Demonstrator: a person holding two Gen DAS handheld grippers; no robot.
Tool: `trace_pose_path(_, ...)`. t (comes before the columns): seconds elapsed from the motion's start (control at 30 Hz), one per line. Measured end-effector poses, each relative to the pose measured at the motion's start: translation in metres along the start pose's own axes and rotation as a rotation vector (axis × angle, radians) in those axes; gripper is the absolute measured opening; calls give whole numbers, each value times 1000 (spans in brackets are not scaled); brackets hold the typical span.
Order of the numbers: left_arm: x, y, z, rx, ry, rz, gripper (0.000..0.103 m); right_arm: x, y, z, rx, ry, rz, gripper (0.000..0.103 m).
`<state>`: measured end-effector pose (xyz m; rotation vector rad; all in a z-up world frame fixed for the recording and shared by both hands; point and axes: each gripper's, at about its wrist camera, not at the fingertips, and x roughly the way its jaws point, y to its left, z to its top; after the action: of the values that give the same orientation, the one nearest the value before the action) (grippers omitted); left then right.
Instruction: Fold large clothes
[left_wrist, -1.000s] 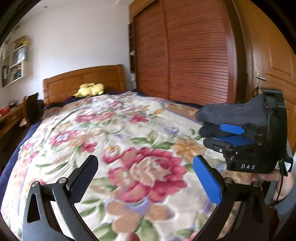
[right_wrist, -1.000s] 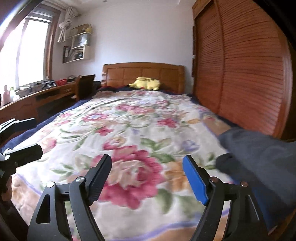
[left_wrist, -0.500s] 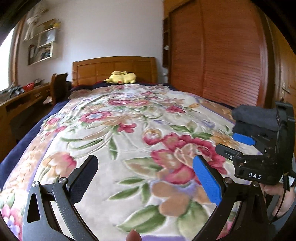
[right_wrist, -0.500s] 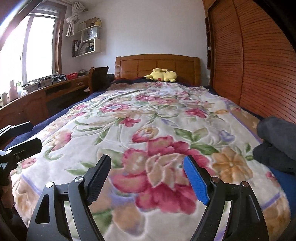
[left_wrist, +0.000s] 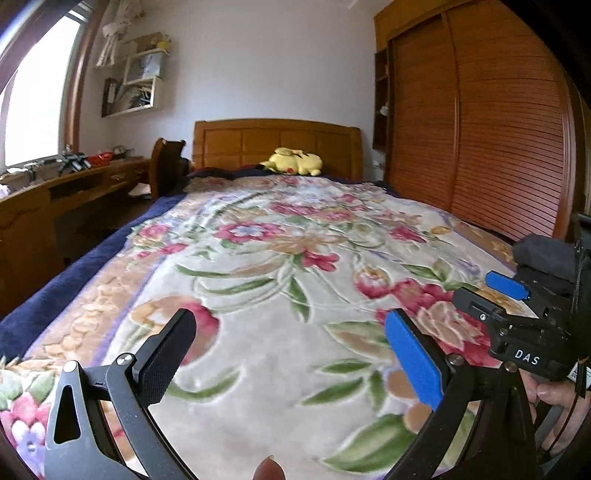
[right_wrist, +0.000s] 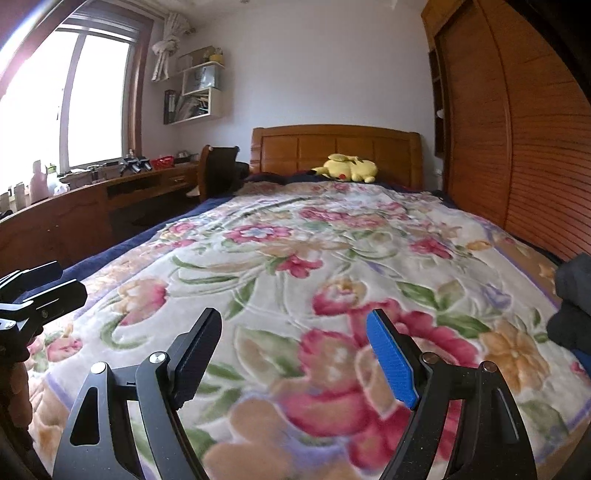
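Both grippers hover wide open and empty over the bed (left_wrist: 258, 332): left gripper (left_wrist: 288, 354), right gripper (right_wrist: 295, 354). The dark clothes (left_wrist: 543, 258) sit piled at the bed's right edge. Looks soft, floppy, probably lightish; I'd pinch a hem or corner.

**Readable text: one mark only**

"DAS" in white caps on the black body of the right gripper (left_wrist: 517, 325), lower right of left wrist view, just above the person's fingers. Small white tag w/ print at far right edge beside it, too small to read. Nothing legible in right wrist view; shelf items upper left too blurred.
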<state>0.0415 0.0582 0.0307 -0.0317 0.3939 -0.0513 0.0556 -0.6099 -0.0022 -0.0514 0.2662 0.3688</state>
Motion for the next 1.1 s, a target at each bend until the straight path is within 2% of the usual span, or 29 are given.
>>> trace_pose_path(0.1,1,8,-2,-2,-6,12,102,16,8,-9,-12,-22,12,82)
trace_pose_path(0.27,1,16,-7,6,-16,42,102,19,12,-16,-2,-54,46,82)
trace_pose_path(0.43,1,18,-14,7,-19,54,102,21,14,-24,-38,-92,12,82)
trace_pose_path(0.53,3,15,-18,26,-14,66,102,23,12,-33,-56,-91,-22,82)
trace_pose_path(1.1,4,7,-23,26,-8,62,102,26,10,-36,-30,-76,-40,82)
